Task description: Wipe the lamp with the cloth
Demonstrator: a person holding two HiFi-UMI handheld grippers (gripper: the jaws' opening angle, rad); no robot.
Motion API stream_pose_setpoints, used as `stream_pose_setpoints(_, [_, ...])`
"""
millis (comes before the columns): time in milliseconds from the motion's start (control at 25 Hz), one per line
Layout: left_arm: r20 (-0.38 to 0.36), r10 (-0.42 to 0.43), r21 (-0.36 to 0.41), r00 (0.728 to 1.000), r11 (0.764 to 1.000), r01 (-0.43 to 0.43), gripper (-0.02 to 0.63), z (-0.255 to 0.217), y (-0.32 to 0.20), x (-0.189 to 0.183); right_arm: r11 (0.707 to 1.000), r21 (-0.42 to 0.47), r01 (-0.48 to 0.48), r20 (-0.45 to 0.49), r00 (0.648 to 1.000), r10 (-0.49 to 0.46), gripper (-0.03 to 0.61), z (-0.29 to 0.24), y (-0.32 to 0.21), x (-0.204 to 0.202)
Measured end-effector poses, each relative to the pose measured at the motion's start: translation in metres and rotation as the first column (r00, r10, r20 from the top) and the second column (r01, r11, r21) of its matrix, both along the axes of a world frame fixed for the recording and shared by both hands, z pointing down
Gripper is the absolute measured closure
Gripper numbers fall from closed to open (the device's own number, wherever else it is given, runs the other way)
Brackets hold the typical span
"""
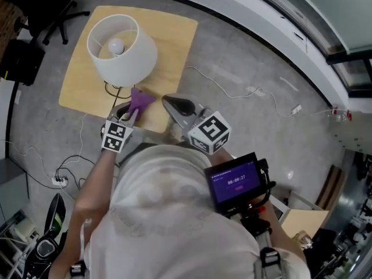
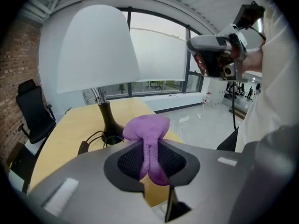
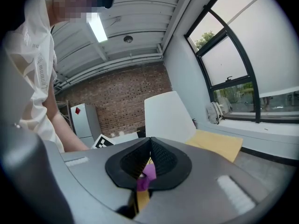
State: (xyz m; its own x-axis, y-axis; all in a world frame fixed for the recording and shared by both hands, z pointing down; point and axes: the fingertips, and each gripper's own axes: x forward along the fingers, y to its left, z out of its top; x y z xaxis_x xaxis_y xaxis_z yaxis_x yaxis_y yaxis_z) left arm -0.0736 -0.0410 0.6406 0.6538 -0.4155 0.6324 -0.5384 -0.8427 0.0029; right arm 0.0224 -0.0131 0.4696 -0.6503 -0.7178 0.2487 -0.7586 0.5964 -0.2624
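your left claw [image 2: 150, 148] is clamped on the purple cloth [image 2: 145, 125], which bulges out past the tips at the middle of the left gripper view. in the head view this claw sits at the near edge of the table [image 1: 171, 36], just below the white lamp [image 1: 123, 54], with the cloth near the dark base [image 2: 108, 122]. your right claw [image 3: 149, 146] is narrow, tips together, gripping nothing; 1 sliver of purple shows through the slit between its pads. in the head view it lies just right of the cloth, pointing toward it.
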Motion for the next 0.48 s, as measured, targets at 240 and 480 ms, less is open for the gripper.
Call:
stream_pose_setpoints(240, [0.095,0.016,-0.059,0.995,0.998,-0.011,0.534,0.035,-0.002,0.025,1.000,-0.012,-0.021,0.005,1.000,0.021,0.565,0.005,-0.001,0.026])
stream_pose_setpoints(480, [0.199,0.025,-0.119,0.980,0.993,-0.001,0.512,0.058,-0.004,0.039,1.000,-0.020,-0.001,0.030,1.000,0.002,0.565,0.008,-0.011,0.051])
